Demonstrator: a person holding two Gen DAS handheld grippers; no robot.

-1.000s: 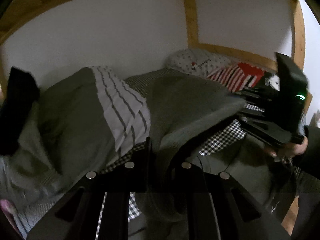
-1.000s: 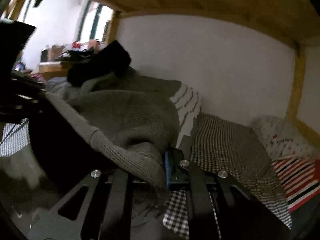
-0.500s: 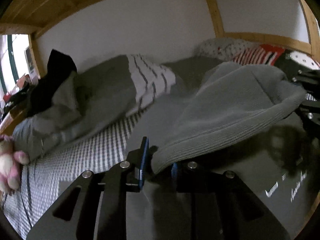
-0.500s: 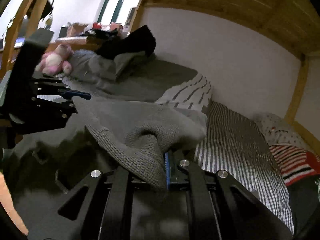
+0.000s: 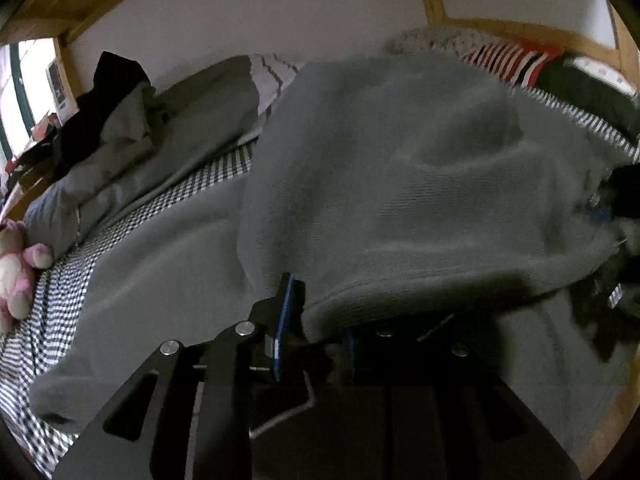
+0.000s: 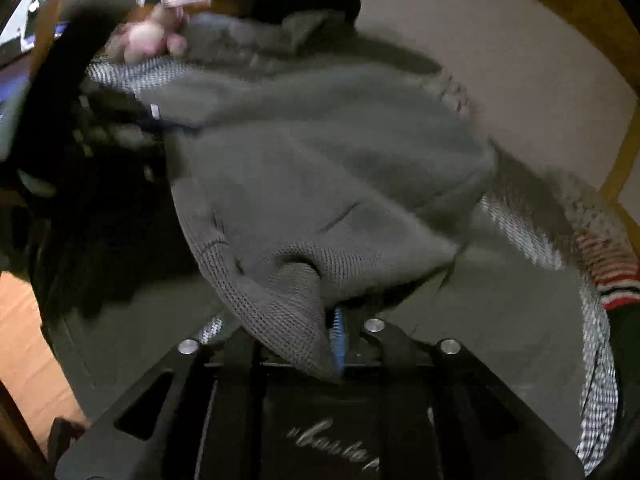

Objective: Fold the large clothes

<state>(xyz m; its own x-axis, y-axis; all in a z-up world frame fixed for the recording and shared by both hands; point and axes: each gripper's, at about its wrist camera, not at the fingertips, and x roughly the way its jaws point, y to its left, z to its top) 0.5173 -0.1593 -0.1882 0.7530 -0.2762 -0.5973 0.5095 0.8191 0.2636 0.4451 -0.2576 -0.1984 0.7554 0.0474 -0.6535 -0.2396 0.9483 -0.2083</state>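
Observation:
A large grey knitted sweater (image 5: 400,184) hangs between my two grippers over a bed. My left gripper (image 5: 316,328) is shut on its ribbed hem, the cloth bunched between the blue pads. In the right wrist view the same sweater (image 6: 320,168) spreads away from me, and my right gripper (image 6: 328,336) is shut on a folded corner of its edge. The sweater's lower part lies on a grey garment (image 5: 160,280) spread over the bed. The left gripper shows dark and blurred at the left of the right wrist view (image 6: 80,128).
The bed has a black-and-white checked sheet (image 5: 52,312). A heap of grey and black clothes (image 5: 132,128) lies at the far left, with a pink plush toy (image 5: 16,272) beside it. A red-striped pillow (image 5: 508,56) lies at the head. A wooden frame and a white wall surround the bed.
Both grippers have swung the sweater forward and down over the bed, still holding it. The sweater now fills most of both views and lies flatter.

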